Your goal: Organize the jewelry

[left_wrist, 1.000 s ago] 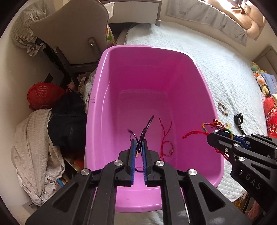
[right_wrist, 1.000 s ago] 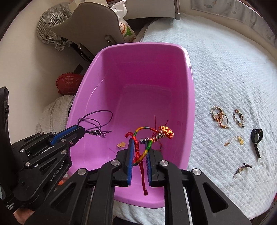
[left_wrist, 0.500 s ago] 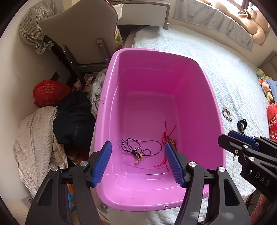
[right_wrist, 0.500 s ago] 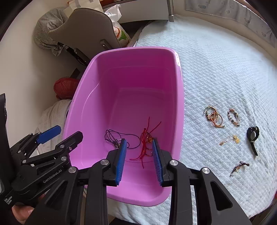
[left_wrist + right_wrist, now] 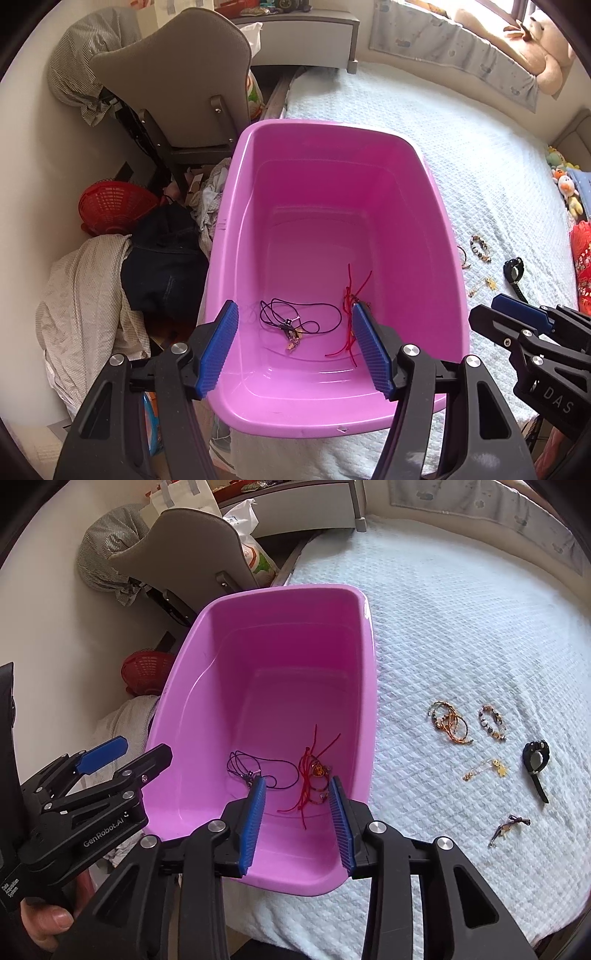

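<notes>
- We are at the release step: both grippers hang over the pink tub (image 5: 364, 686), which sits at the edge of the bed (image 5: 461, 609), and neither holds anything.
- Our left gripper (image 5: 293, 334) stands wide open with nothing between its pads; the black cord necklace (image 5: 295, 317) lies loose on the tub floor below it.
- The jaws of our right gripper (image 5: 297, 803) are opening, and nothing is clamped between them; the red string bracelet (image 5: 314, 775) rests on the tub floor beside the black cord.
- Still out on the bedspread, well apart from the tub: a tangle of orange beaded bracelets (image 5: 450, 722), a dark beaded bracelet (image 5: 493, 722), a thin gold chain with a charm (image 5: 485, 768), a black watch (image 5: 535, 764) and a small dark charm piece (image 5: 508, 825).
- We judge the task partly done: two pieces in, five left.
- The next move, as we see it, calls for lifting clear of the tub rim and swinging over to the bedspread; the gold chain is thin and flat on soft fabric, so the pads would need to come down close around it without pinching the cover.
- Readable writing: "GenRobot.AI" on the left gripper's body as seen from the right wrist, and "DAS" on the right gripper's body as seen from the left wrist. A smaller label near the left gripper's handle is too small for us to read with confidence.
</notes>
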